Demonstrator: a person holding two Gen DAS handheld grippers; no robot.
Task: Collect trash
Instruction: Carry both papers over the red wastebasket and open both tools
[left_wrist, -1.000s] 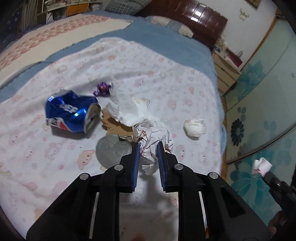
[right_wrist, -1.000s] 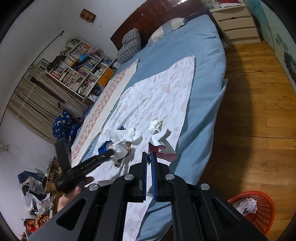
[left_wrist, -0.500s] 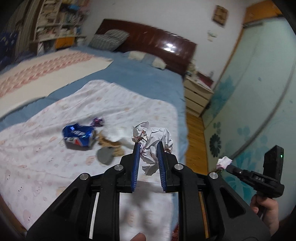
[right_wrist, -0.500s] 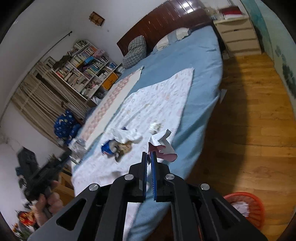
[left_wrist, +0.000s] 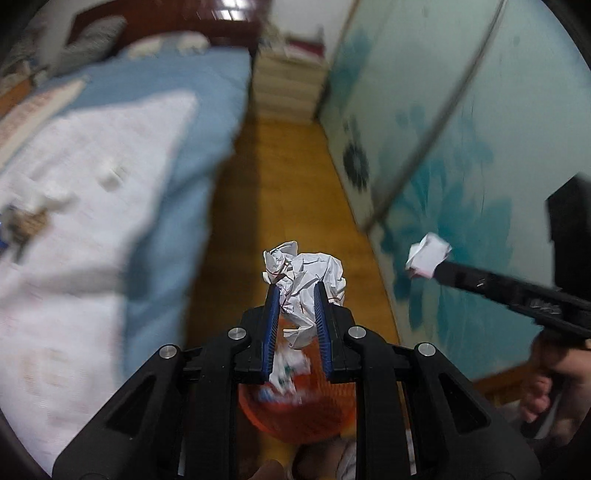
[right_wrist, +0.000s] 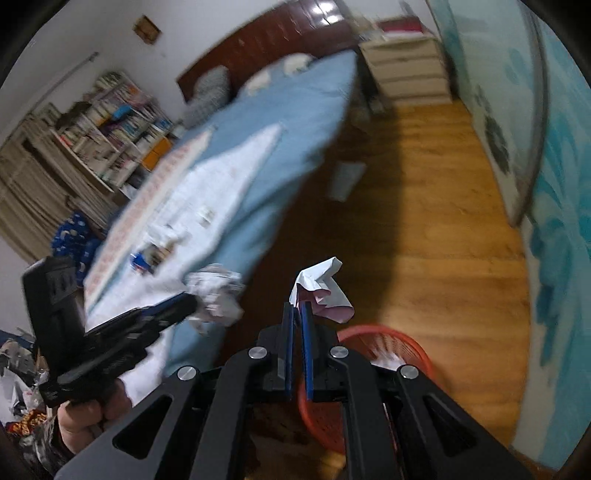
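My left gripper (left_wrist: 295, 291) is shut on a crumpled white paper ball (left_wrist: 310, 273), which also shows blurred in the right wrist view (right_wrist: 218, 295). Right below it stands a red mesh basket (left_wrist: 295, 417) with some trash inside. My right gripper (right_wrist: 297, 308) is shut on a folded white and pink paper scrap (right_wrist: 323, 291), seen too in the left wrist view (left_wrist: 428, 254). The red basket's rim (right_wrist: 373, 330) lies just beyond and right of the right fingertips. More litter (right_wrist: 162, 240), with a blue can (right_wrist: 142, 260), stays on the bed.
The bed with a blue sheet (left_wrist: 207, 81) and white patterned blanket (left_wrist: 74, 177) fills the left. A wooden floor strip (left_wrist: 291, 184) runs between it and a teal flowered wardrobe (left_wrist: 461, 147). A cream nightstand (right_wrist: 410, 70) stands at the far end, a bookshelf (right_wrist: 110, 122) beyond the bed.
Both grippers swung away from the bed to above the floor, each keeping its paper. The red basket has come under the left gripper and closer to the right one.
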